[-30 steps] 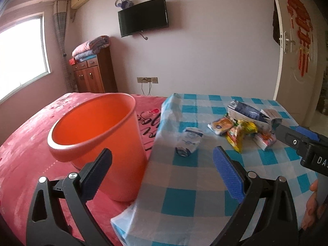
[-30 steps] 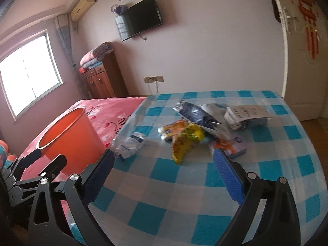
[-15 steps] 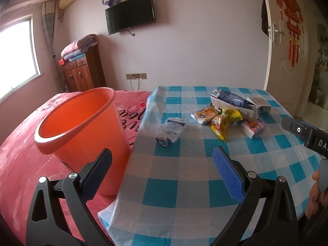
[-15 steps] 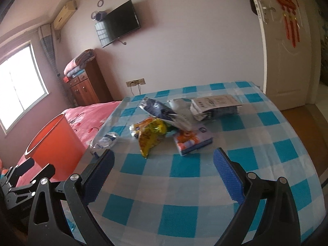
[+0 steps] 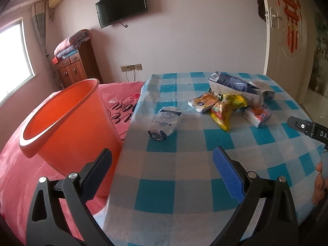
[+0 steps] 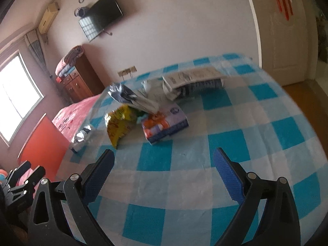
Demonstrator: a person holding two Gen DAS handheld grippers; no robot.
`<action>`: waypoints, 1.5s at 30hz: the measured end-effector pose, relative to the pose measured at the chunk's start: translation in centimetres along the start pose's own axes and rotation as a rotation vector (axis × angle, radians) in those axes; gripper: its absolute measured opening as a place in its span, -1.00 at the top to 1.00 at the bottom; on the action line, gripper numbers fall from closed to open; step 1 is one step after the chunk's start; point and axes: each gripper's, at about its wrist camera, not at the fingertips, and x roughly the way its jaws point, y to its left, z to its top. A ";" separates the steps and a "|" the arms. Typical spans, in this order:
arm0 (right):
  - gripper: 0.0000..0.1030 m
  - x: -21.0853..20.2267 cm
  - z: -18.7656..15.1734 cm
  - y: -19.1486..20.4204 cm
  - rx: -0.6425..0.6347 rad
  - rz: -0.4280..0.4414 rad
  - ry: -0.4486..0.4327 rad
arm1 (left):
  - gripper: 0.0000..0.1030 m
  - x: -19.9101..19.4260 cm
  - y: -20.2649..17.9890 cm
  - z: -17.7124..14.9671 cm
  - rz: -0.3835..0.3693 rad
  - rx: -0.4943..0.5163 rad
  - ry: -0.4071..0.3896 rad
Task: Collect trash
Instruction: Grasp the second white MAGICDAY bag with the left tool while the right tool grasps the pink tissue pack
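Pale wall with a mounted television (image 5: 121,5) at twelve o'clock; wooden cabinet (image 5: 76,64) and bright window (image 5: 14,59) at ten — white door (image 5: 287,41) at two.

The right gripper (image 6: 163,174) has swung toward two o'clock and tilted, so the room leans in its view; the trash pile, a second ago centred ahead, now sits at eleven o'clock of the open jaws; the tissue pack (image 6: 165,126) has come nearer, the yellow bag (image 6: 119,124) lies beside it at nine o'clock, and the bucket (image 6: 44,141) has slid to the frame's nine o'clock edge, partly cut off; the picture has blurred. The left gripper (image 5: 162,172) has turned slightly toward two o'clock; the bucket (image 5: 67,123) has drifted to ten o'clock, and the white packet (image 5: 165,124) now stands at twelve o'clock between the fingers; the right gripper's tip (image 5: 307,130) has drawn back toward three o'clock.
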 end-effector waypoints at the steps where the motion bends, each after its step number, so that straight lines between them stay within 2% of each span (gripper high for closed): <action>1: -0.86 0.4 0.0 -0.2 0.002 0.004 0.010 | -0.92 0.4 0.1 0.2 0.006 0.002 0.003; 10: -0.86 2.6 1.5 -1.4 -0.007 0.016 0.050 | -0.92 4.6 0.7 2.1 -0.004 0.025 0.032; 15: -0.86 4.1 2.5 -0.9 -0.053 0.031 0.075 | -0.92 6.8 0.7 3.4 -0.024 0.044 0.043; 31: -0.86 7.2 4.2 -0.2 -0.108 0.057 0.129 | -0.92 13.2 0.3 4.8 -0.031 0.085 0.158; 36: -0.86 7.8 4.4 0.9 -0.154 0.047 0.131 | -0.92 14.1 0.1 4.8 -0.020 0.095 0.178; 45: -0.86 9.0 4.8 2.3 -0.230 -0.026 0.147 | -0.91 15.0 0.3 4.6 -0.011 0.084 0.194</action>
